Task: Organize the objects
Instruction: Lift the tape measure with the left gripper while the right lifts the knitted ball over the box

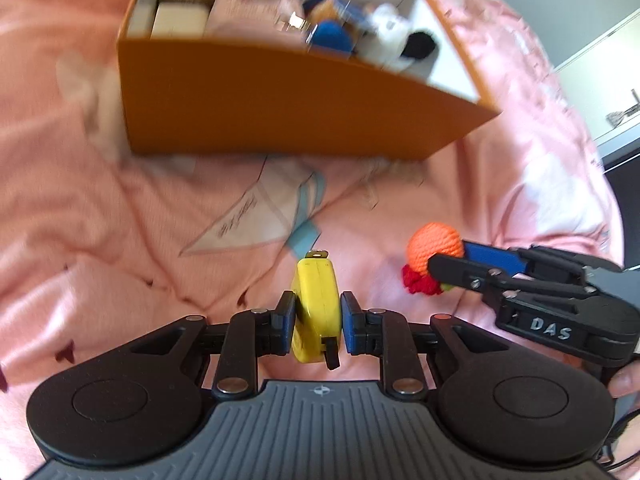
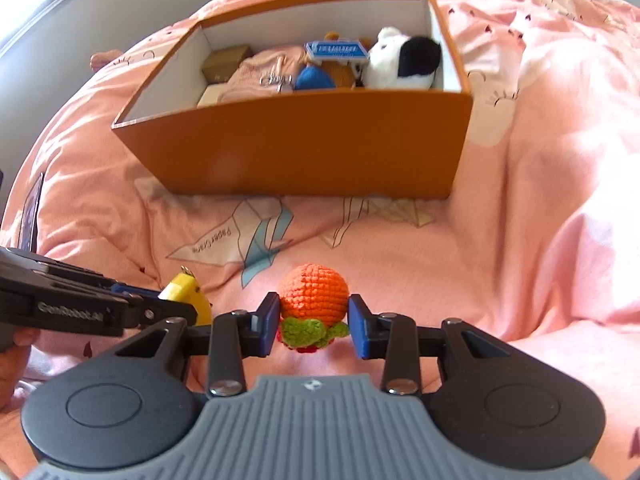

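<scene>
My left gripper (image 1: 318,320) is shut on a yellow tape measure (image 1: 316,308), held on edge between the blue pads just above the pink bedspread. My right gripper (image 2: 314,322) is shut on an orange crochet toy (image 2: 314,294) with a green and red base. In the left wrist view the right gripper (image 1: 448,264) reaches in from the right with the crochet toy (image 1: 434,246). In the right wrist view the left gripper (image 2: 176,304) comes in from the left with the tape measure (image 2: 186,294). An open orange box (image 2: 304,148) stands ahead of both.
The orange box (image 1: 280,100) holds a black-and-white plush (image 2: 404,64), a blue-and-brown toy (image 2: 316,78), a blue label (image 2: 336,50), pink fabric (image 2: 264,72), keys and small cardboard boxes (image 2: 226,64). The pink bedspread (image 2: 540,200) is rumpled, with a paper-crane print (image 2: 240,236). A dark flat object (image 2: 30,216) lies far left.
</scene>
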